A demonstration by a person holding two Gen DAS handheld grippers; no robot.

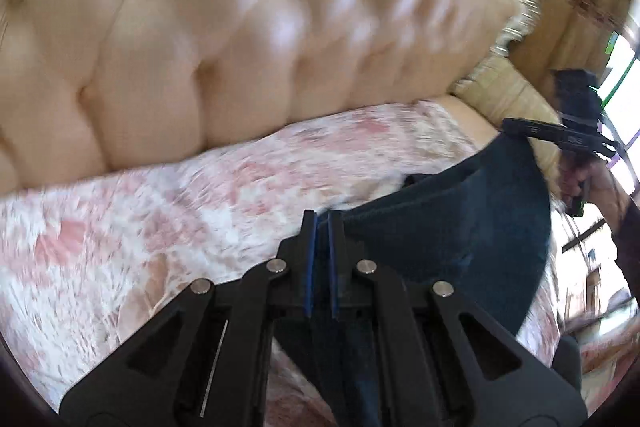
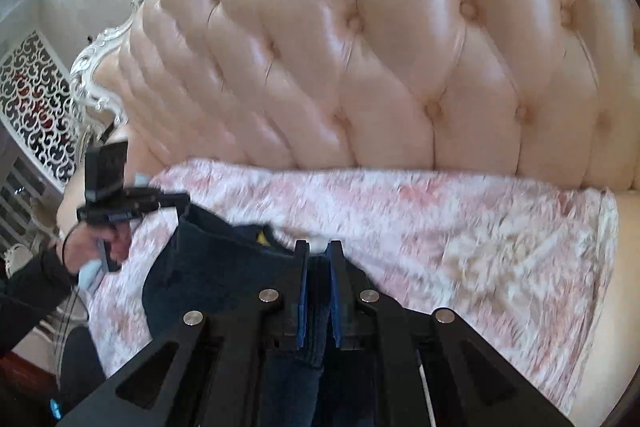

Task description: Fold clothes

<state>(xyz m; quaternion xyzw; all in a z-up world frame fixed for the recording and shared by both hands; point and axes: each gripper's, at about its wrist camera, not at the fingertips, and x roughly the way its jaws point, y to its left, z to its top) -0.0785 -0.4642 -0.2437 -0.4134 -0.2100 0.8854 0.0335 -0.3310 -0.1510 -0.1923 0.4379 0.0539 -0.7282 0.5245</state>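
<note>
Over the floral bedspread point(image 2: 440, 227), both grippers are carrying one dark navy garment point(image 1: 472, 211), stretched between them above the bed. Left gripper point(image 1: 322, 223) is clenched on the cloth at six o'clock in its own view, fabric running off toward three o'clock, where the right gripper point(image 1: 524, 131) pinches the far end. From the right wrist, the right gripper's jaws are grasping a ribbed edge at six o'clock, and the left gripper point(image 2: 176, 201) shows at nine o'clock with a hand point(image 2: 100, 243) on its handle.

Risks now, as I judge them: each bite looks thin, right at the edge, so a sharp tug apart could strip the cloth out of one side. Uneven lowering would let the middle sag and land creased, spoiling the fold line.

Around the action, the tufted headboard point(image 2: 400, 47) looms from ten to two o'clock, close behind the landing area; laying the garment too far forward would bunch it against that padding. A pillow point(image 1: 508, 95) sits at two o'clock in the left view.
</note>
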